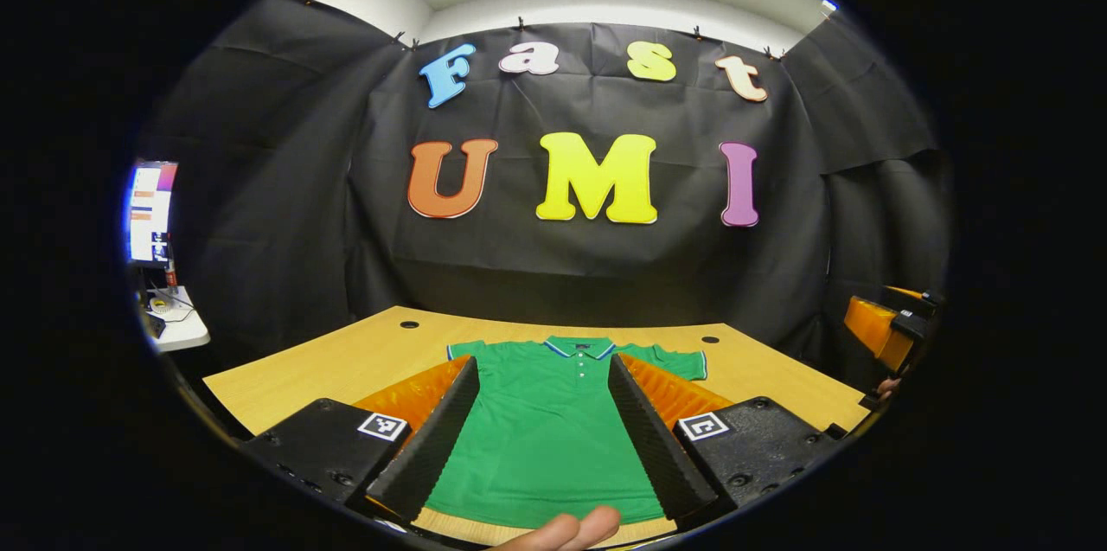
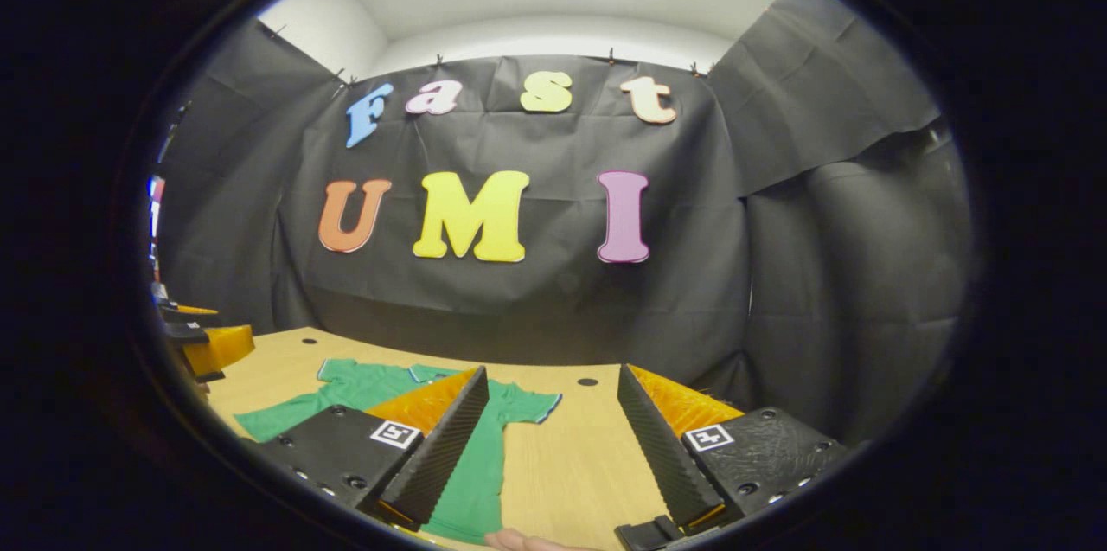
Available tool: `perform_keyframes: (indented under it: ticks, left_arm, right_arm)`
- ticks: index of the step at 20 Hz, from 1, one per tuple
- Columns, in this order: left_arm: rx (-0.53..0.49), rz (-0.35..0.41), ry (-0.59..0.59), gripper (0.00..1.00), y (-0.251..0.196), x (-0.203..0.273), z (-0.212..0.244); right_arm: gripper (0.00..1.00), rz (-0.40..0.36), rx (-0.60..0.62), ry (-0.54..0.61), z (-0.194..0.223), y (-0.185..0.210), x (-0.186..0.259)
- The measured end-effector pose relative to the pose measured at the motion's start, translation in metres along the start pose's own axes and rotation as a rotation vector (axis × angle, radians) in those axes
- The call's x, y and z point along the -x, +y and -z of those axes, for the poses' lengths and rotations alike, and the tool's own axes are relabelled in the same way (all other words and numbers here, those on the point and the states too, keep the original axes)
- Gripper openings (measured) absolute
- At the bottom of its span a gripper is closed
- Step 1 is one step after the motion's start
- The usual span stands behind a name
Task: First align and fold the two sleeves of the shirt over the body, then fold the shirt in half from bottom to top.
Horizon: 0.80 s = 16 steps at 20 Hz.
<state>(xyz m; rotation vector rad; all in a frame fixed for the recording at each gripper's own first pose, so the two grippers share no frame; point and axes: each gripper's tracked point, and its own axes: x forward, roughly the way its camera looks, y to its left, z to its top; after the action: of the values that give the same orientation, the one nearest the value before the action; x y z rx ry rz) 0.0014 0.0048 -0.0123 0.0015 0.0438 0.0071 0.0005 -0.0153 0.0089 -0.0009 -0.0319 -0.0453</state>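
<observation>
Left gripper view: shirt (image 1: 545, 430) spread flat on wooden table (image 1: 346, 361), collar at far edge, sleeves out to left and right. Left gripper (image 1: 543, 430) wide apart above shirt body, holding nothing. Right gripper view: right gripper (image 2: 553, 447) wide, over bare table, shirt just left.

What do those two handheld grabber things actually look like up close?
Each gripper, left and right, has two long wedge-shaped fingers with ribbed inner faces, orange side panels, and black textured blocks bearing small square black-and-white markers.
</observation>
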Motion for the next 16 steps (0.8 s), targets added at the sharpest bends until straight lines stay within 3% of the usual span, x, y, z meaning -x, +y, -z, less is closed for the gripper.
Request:
perform_keyframes:
  ticks: [8,16]
  left_arm:
    - [-0.034,-0.073,0.029,0.98,0.036,-0.045,0.003]
    - [-0.056,-0.059,-0.028,0.98,0.051,-0.111,-0.017]
  right_arm:
    - [0.95,0.034,0.012,0.037,0.003,-0.010,-0.055]
    - [0.95,0.072,0.032,0.221,0.032,-0.005,-0.186]
